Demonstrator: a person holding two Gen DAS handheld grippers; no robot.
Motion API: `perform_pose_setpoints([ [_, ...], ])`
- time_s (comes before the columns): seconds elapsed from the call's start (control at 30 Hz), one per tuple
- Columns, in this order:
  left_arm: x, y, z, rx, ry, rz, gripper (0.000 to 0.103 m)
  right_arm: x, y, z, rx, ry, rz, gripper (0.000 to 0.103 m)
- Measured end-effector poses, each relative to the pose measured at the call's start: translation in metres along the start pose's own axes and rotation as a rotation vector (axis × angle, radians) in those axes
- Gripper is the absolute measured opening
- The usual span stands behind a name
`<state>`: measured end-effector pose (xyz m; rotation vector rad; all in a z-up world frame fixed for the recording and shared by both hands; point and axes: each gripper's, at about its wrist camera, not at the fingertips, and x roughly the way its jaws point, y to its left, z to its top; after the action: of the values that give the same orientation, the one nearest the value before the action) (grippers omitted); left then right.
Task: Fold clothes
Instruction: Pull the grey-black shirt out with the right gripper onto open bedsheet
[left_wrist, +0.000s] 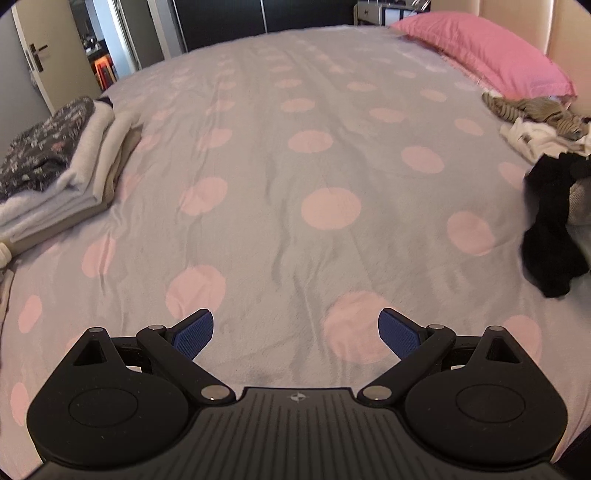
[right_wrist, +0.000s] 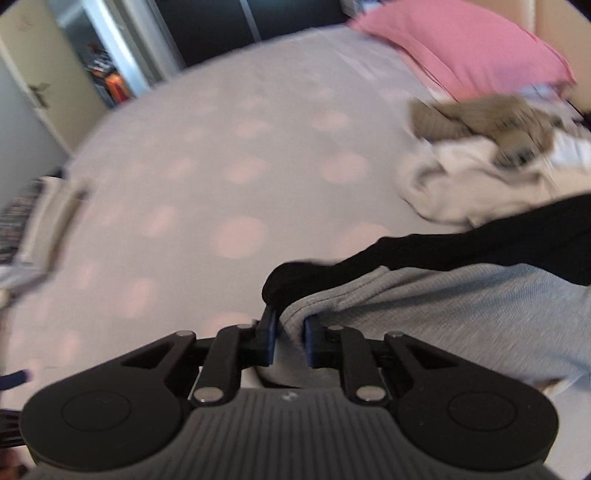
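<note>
Claws: right claw (right_wrist: 290, 341) pinched narrow on grey garment (right_wrist: 461, 317), a grip seen only from the right wrist, black garment (right_wrist: 424, 254) draped across it. Left claw (left_wrist: 295, 332) wide, holding nothing, over spotted bed (left_wrist: 295, 166). Beyond: folded stack (left_wrist: 62, 173) left, unfolded pile (left_wrist: 543, 129) right, pink pillow (left_wrist: 487, 51) farthest.

Both wrist cams low over bed (left_wrist: 295, 147), angled down, w/ shared pillow (right_wrist: 461, 48).

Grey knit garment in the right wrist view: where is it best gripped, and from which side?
Grip the grey knit garment by its stitched hem edge at the near left corner, coming in from the left, over the bedspread. That edge lies free, while a black garment drapes across its far side. The right gripper already pinches that edge.
</note>
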<state>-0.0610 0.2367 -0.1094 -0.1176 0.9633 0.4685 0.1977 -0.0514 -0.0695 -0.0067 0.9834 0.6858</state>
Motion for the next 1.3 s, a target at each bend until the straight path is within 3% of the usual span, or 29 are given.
perform_pose_setpoints([
  [0.17,-0.032,0.006,0.003,-0.007,-0.079,-0.003,0.098,-0.055,0.053,0.003,-0.042,-0.062,0.135,0.006],
  [0.53,-0.097,0.049,-0.003,-0.068,-0.236,0.049,0.098,-0.132,0.228,-0.017,-0.314,-0.106,0.558,0.005],
  [0.67,-0.107,0.071,-0.008,-0.116,-0.257,0.068,0.098,-0.122,0.258,-0.028,-0.344,-0.095,0.53,0.005],
  [0.83,-0.102,0.09,-0.015,-0.154,-0.231,0.086,0.098,-0.075,0.246,-0.052,-0.286,0.007,0.461,0.016],
  [0.87,-0.1,0.092,-0.016,-0.156,-0.225,0.088,0.098,-0.071,0.239,-0.056,-0.278,0.008,0.45,0.024],
  [0.9,-0.099,0.092,-0.018,-0.154,-0.219,0.09,0.098,-0.067,0.233,-0.06,-0.27,0.009,0.439,0.039],
  [0.93,-0.098,0.092,-0.02,-0.151,-0.211,0.091,0.098,-0.064,0.226,-0.064,-0.261,0.009,0.428,0.045],
  [1.3,-0.041,0.081,-0.041,-0.12,-0.037,0.056,0.098,0.013,0.163,-0.102,-0.241,0.134,0.247,0.049],
])
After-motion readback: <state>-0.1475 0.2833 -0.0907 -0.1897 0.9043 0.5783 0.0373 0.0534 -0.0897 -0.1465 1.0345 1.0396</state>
